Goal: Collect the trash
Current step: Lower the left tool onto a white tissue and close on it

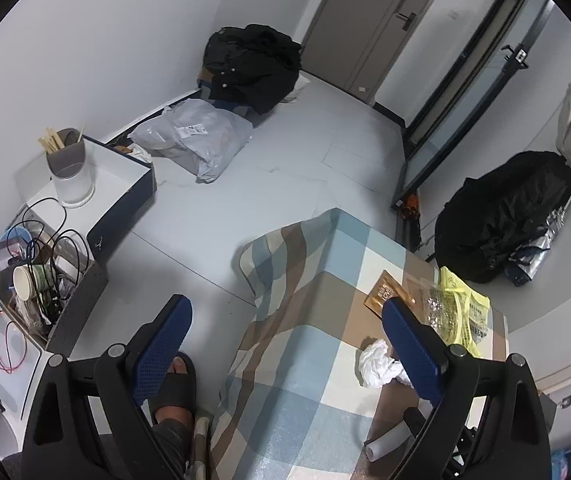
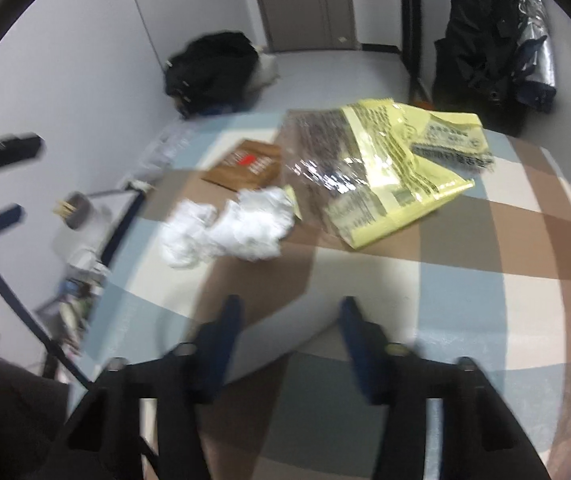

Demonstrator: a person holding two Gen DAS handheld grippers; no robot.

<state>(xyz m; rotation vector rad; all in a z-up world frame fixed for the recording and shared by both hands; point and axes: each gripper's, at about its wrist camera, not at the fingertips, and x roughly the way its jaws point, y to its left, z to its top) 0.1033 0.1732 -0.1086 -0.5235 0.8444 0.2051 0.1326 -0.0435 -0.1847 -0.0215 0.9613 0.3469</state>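
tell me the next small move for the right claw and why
Probably ease the right claw forward and left to the crumpled white tissue. It lies loose on the checked cloth, nearest the claw, whose jaws stand apart with nothing between them. The yellow wrapper lies further off.

L gripper (image 1: 285, 328) tilted steeply down, jaws spread wide, blue pads (image 1: 161, 344) apart, nothing btwn them. R gripper (image 2: 291, 320) also angled down, jaws partway open, empty, view blurred. Person's sandalled foot (image 1: 175, 384) visible below L gripper.

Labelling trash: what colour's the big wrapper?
Yellow with a clear panel, wrapper; right wrist view shows it best.
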